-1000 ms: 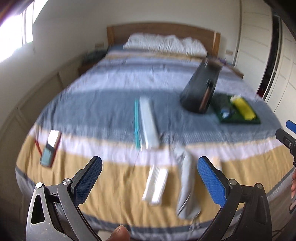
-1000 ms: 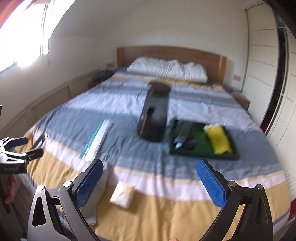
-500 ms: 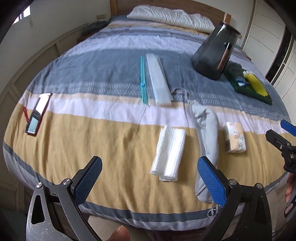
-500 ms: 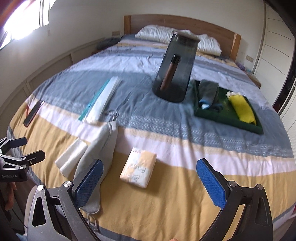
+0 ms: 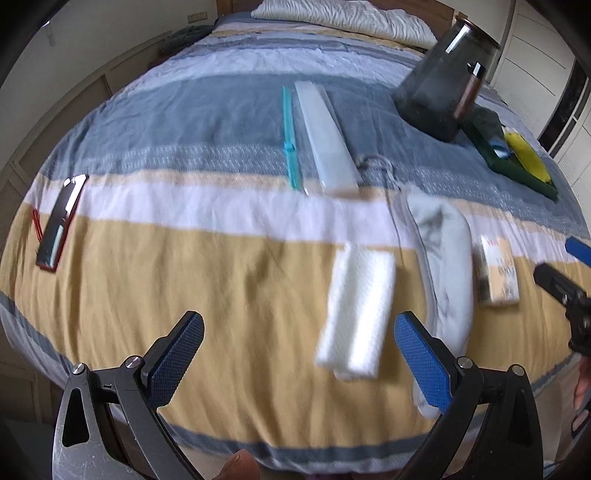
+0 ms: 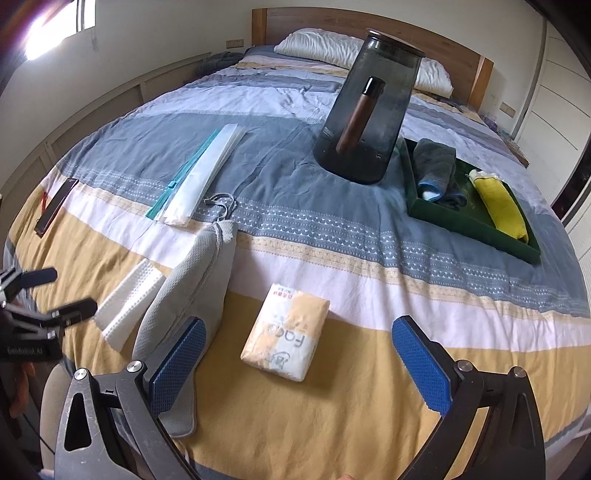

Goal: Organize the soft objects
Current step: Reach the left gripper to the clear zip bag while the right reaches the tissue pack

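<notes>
Soft items on the bed's yellow stripe, near the foot: folded white cloth, grey drawstring bag just beside it, tissue pack near the bag. Further up: zip bag, dark jug, green tray holding a grey towel and yellow cloth; phone at left. Left tool and right tool both released, jaws wide, holding nothing.

A wide bed fills the room, its cover striped grey, white and mustard. At twelve o'clock stands a wooden headboard with white pillows. A bright window glares at ten o'clock; pale wardrobe doors line two o'clock.
</notes>
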